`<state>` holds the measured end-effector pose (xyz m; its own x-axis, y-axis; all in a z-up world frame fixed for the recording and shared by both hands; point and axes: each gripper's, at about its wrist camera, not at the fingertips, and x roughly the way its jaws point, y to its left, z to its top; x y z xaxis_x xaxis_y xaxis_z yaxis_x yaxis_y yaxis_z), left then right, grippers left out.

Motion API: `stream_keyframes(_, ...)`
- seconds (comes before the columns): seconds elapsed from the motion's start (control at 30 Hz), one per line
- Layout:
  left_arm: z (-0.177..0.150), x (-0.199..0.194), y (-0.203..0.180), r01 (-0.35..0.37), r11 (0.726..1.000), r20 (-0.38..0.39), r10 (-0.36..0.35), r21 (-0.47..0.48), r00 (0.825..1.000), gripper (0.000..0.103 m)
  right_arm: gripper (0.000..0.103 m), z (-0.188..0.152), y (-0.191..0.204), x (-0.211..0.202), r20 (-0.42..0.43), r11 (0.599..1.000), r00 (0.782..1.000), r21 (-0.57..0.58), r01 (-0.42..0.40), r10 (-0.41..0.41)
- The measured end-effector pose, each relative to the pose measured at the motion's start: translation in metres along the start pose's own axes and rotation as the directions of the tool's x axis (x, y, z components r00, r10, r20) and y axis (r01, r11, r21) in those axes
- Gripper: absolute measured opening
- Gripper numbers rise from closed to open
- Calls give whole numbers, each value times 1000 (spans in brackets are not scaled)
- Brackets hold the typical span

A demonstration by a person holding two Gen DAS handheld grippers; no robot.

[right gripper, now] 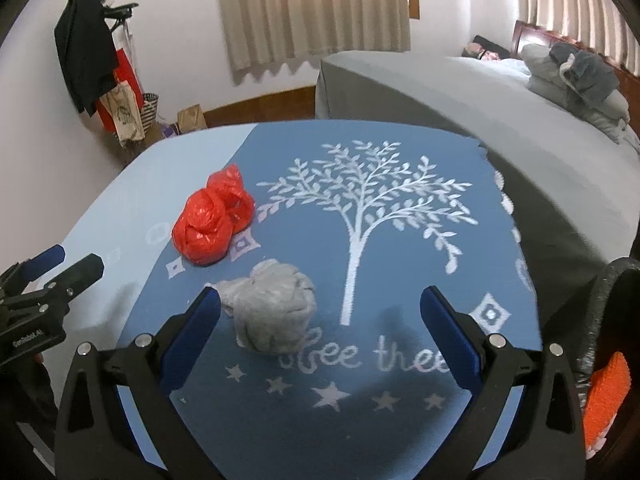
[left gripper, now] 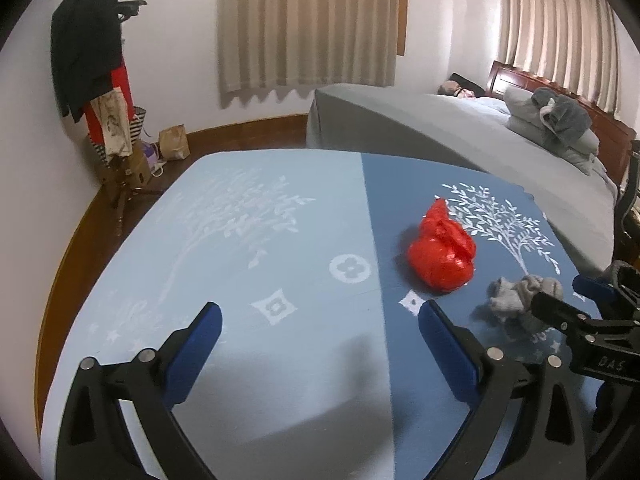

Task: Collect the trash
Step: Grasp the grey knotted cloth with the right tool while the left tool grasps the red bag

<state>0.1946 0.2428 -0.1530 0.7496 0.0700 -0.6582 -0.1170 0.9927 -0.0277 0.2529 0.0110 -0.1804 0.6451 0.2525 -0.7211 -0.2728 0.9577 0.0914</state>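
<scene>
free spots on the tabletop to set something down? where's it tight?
Free: the light-blue half, left of the red bag; also the tree print, right of the grey wad. Crowded: around the bag and wad, with the right gripper open close over the wad.

Glossy crinkled red plastic bag (right gripper: 212,220), matt grey knitted cloth bundle (right gripper: 272,312), matt blue printed tablecloth (right gripper: 400,432), grippers' matt black plastic frames with blue pads (right gripper: 192,332), silver metal bolts, varnished wood skirting (left gripper: 248,128)

Blue tree-print cloth-covered table (right gripper: 400,420), red plastic bag (right gripper: 214,216) near grey crumpled wad (right gripper: 272,312)
</scene>
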Motion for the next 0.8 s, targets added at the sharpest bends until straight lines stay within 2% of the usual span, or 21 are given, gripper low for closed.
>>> stream_keyframes(0.1,1,2,3,-5,1000,-2,5,-6,1000,97,95,0,5,8,-18,1000,1000,-9,-12,12)
stream_keyframes(0.2,2,2,5,-6,1000,-3,6,-12,1000,97,78,-1,10,18,-65,999,997,-25,-30,28)
stream_keyframes(0.3,1,2,4,-5,1000,-4,5,-11,1000,97,70,-3,9,20,-81,999,996,-18,-43,41)
stream_keyframes(0.37,2,3,4,-2,1000,-5,2,-13,1000,97,57,-4,9,19,-81,998,995,-22,-61,59)
stream_keyframes(0.4,2,4,3,1,1000,-6,-2,-13,1000,97,46,-4,9,18,-84,997,994,-27,-69,67)
stream_keyframes(0.43,3,4,2,4,1000,-6,-4,-12,1000,97,42,-5,8,17,-83,997,994,-28,-72,70)
stream_keyframes(0.57,8,5,-9,24,1000,1,-24,2,1000,97,37,-4,-3,11,-77,995,992,4,-95,95)
stream_keyframes(0.8,22,15,-39,77,996,16,-78,35,997,97,37,13,-41,-6,0,997,999,56,-45,45)
